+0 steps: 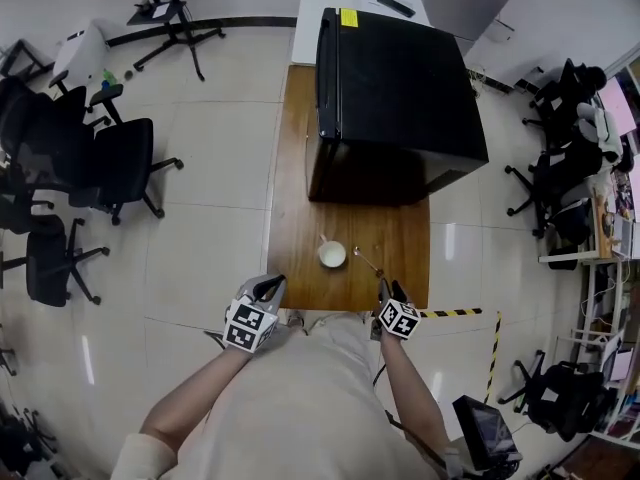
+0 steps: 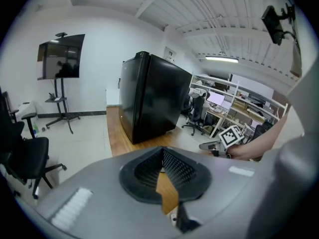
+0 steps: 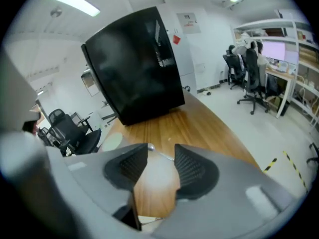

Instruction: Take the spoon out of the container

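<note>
One spoon (image 1: 368,262) flat on table (image 1: 395,243), lying diagonally, bowl end by one container (image 1: 332,255), handle toward right gripper (image 1: 385,288), fingers wide apart, empty, left gripper (image 1: 268,286) fingers closed, empty

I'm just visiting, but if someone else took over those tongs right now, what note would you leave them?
Left tongs: shut, empty, by the table's near left corner.
Right tongs: open, nothing between them, over the near edge.
Spoon: lying on the wooden table, just right of the white bowl, not in it.
Done: spoon is out of the bowl.
Left: seemingly nothing, just draw back.
</note>
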`<state>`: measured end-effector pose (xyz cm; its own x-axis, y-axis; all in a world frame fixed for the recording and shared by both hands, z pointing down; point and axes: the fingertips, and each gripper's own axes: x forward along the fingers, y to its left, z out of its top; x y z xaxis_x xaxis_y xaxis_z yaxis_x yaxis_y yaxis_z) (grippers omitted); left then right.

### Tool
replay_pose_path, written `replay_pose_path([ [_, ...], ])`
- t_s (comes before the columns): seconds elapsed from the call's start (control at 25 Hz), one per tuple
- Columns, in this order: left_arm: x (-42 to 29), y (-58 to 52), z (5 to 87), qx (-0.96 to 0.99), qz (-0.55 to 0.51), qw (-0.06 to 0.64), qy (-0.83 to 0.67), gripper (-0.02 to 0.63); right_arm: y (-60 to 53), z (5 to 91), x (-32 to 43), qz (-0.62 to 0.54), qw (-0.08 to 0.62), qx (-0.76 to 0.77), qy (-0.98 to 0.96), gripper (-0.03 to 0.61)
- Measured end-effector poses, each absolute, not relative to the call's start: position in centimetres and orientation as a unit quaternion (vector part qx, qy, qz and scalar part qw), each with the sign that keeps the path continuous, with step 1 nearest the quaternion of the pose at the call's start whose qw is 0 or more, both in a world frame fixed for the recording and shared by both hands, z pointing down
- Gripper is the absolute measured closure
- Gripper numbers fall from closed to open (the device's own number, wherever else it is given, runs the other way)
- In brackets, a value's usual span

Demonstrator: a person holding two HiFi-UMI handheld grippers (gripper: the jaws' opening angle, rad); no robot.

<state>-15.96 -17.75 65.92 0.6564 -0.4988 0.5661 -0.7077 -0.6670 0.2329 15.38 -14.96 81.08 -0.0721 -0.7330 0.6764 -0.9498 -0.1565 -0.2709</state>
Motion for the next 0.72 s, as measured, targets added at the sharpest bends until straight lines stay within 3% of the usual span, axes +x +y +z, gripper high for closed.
replay_pose_path([
  [0.24,-14.9,-16.3,69.1,0.871,0.215,0.282,-0.34,0.624,-14.2,72.4,13.6,0.278,0.174,0.647,-0.688,0.414],
  [0.48,-13.7,-14.9,69.5,0.876,0.211,0.268,-0.342,0.624,-14.3,69.7,14.4,0.227,0.169,0.64,-0.714,0.414],
  [0.72,-13.3,-12.7,68.1,0.868,0.213,0.248,-0.374,0.624,-13.1,66.2,14.0,0.194,0.121,0.619,-0.752,0.414],
])
